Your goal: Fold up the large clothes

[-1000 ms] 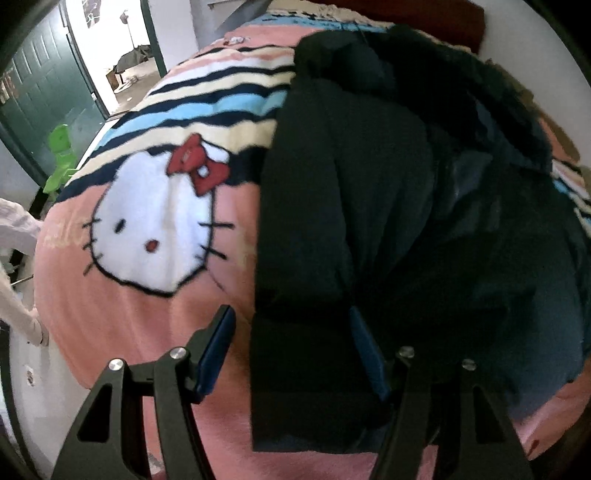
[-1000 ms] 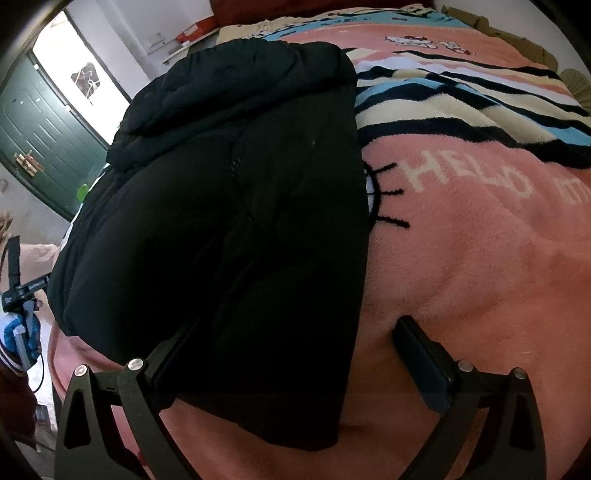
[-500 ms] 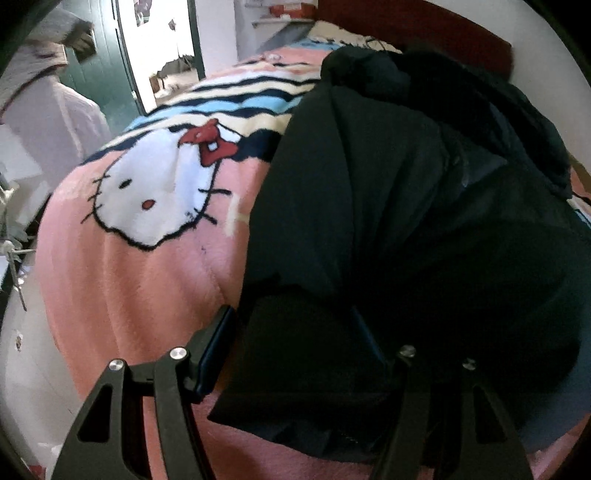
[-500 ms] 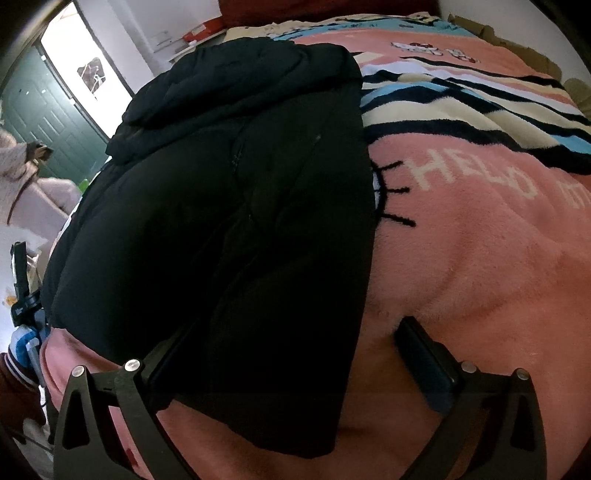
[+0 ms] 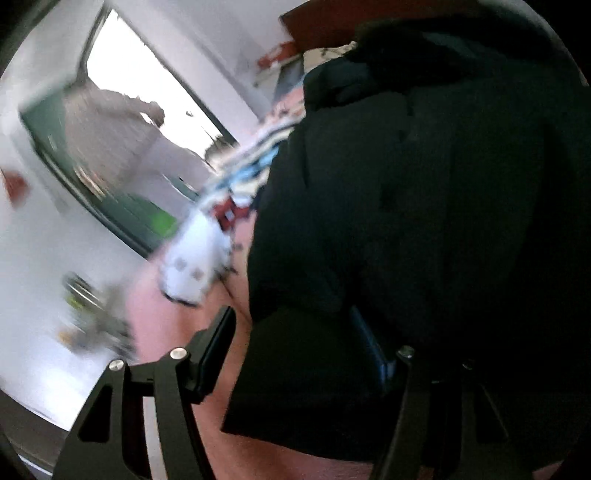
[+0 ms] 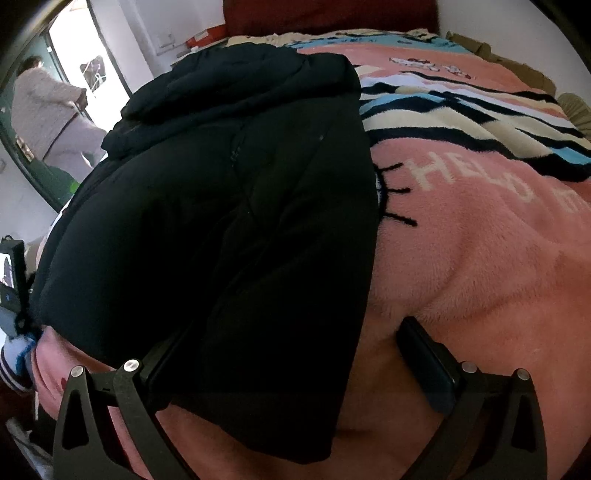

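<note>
Covering the bed from edge to edge, a pink fleece blanket with a cartoon cat face, pale lettering and a band of black, cream and blue stripes takes up most of the right wrist view. On it lies the black padded jacket, spread lengthwise over the blanket's left part, its hood end toward the dark red headboard and its hem end nearest the camera.

From the left wrist, which is tilted and blurred, the same jacket fills the right half of the view, with the cat's white face and red bow showing beside it.

A person in pale fleecy clothes stands by the green door at the far left.

Closest to each lens are the tools. The right gripper stands wide open, straddling the jacket's hem corner: its left finger is under or against the dark cloth, its right finger rests on bare blanket. The left gripper is likewise spread wide, one finger over pink fleece, the other half lost against the jacket, a fold of cloth between them but not pinched.
</note>
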Demonstrator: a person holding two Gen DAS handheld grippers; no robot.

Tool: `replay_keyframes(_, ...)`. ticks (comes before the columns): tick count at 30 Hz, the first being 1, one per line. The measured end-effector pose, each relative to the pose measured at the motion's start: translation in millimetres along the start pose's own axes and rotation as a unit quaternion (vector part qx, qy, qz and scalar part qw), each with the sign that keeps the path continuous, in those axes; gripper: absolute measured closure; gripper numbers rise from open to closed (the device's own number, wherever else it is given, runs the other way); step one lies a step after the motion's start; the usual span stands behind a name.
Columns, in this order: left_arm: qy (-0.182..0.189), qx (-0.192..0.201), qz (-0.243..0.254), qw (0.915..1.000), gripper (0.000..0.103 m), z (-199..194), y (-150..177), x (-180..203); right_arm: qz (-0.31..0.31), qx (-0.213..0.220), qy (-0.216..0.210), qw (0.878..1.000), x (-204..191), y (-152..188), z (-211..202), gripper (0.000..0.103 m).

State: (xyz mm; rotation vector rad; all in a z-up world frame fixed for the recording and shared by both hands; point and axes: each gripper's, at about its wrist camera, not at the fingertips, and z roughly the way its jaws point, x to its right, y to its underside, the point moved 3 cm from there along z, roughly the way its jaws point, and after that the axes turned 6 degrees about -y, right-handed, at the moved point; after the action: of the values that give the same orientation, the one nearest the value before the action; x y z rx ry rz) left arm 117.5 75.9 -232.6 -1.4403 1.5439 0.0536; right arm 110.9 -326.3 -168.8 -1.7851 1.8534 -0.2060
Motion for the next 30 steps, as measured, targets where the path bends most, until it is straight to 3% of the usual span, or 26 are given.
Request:
replay_keyframes(5, -0.093, 0.028, 0.064, 0.9931, 0.041, -8.9, -0.6, 18.5, -0.002, 0.008, 0.003, 1.0, -0.4, 1.4, -0.1, 0.001)
replay_keyframes(9, -0.165, 0.062, 0.116, 0.9775, 0.041, -18.1, -1.1, 32.4, -0.003, 0.012, 0.005, 1.0, -0.3, 1.6, 1.1, 0.001)
replay_keyframes(30, -0.18, 0.067, 0.126, 0.9733, 0.041, -11.7, -2.5, 31.8, -0.006, 0.018, 0.008, 1.0, 1.8, 1.2, 2.5, 0.001)
